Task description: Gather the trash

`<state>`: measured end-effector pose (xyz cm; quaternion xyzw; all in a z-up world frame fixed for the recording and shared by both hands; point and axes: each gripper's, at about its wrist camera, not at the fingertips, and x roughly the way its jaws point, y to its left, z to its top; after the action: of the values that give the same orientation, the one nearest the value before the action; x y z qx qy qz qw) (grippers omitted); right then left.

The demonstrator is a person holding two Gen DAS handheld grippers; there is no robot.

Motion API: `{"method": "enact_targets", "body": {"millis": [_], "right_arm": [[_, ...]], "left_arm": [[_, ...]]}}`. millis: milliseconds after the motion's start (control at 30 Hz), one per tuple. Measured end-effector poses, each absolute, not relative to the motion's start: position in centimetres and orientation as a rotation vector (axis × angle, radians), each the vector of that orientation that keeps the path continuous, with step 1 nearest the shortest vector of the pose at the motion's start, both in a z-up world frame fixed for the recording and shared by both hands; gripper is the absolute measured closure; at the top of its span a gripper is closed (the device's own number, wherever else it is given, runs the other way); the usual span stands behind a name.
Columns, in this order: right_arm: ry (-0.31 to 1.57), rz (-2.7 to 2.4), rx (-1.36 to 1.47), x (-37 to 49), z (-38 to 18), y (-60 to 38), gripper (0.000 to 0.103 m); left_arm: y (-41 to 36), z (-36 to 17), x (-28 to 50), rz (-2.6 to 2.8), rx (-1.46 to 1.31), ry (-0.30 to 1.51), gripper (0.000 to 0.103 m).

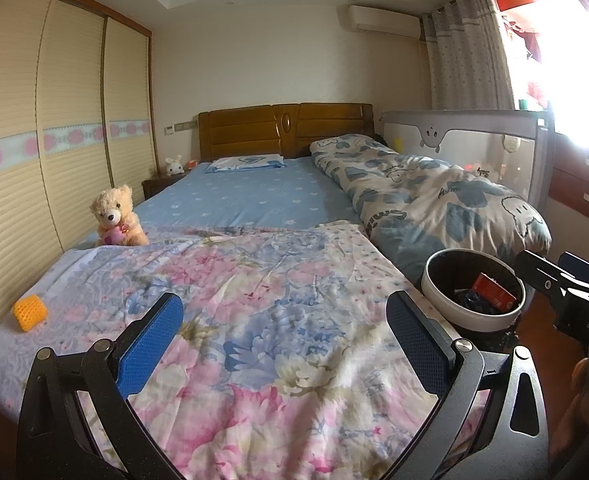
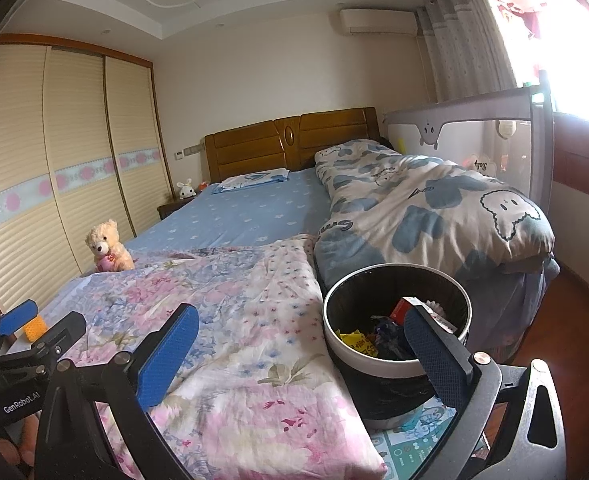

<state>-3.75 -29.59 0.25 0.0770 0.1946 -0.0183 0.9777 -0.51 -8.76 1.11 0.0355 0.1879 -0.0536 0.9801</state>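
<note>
— Left wrist view: the left gripper [image 1: 284,344] is spread wide over the floral quilt [image 1: 254,300], holding nothing. An orange foam net [image 1: 30,313] lies on the quilt's left edge, a teddy [image 1: 116,218] further up.

— And the bin [image 2: 394,320]?

— At the bed's right foot corner, trash inside (red box, yellow wrapper). The right gripper [image 2: 300,354] is spread too, one finger [image 2: 438,354] in front of the rim. Right view reads "GenRobot.AI" on the other gripper; the left shows only "DAS".
</note>
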Motion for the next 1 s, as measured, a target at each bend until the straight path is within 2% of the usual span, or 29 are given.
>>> {"method": "enact_targets", "body": {"millis": [1000], "right_arm": [[0.389,-0.036,0.153,-3.84,0.53,-29.44,0.0]], "left_arm": [[-8.7,0.98,-0.33,-0.117,0.075,0.383,0.0]]}}
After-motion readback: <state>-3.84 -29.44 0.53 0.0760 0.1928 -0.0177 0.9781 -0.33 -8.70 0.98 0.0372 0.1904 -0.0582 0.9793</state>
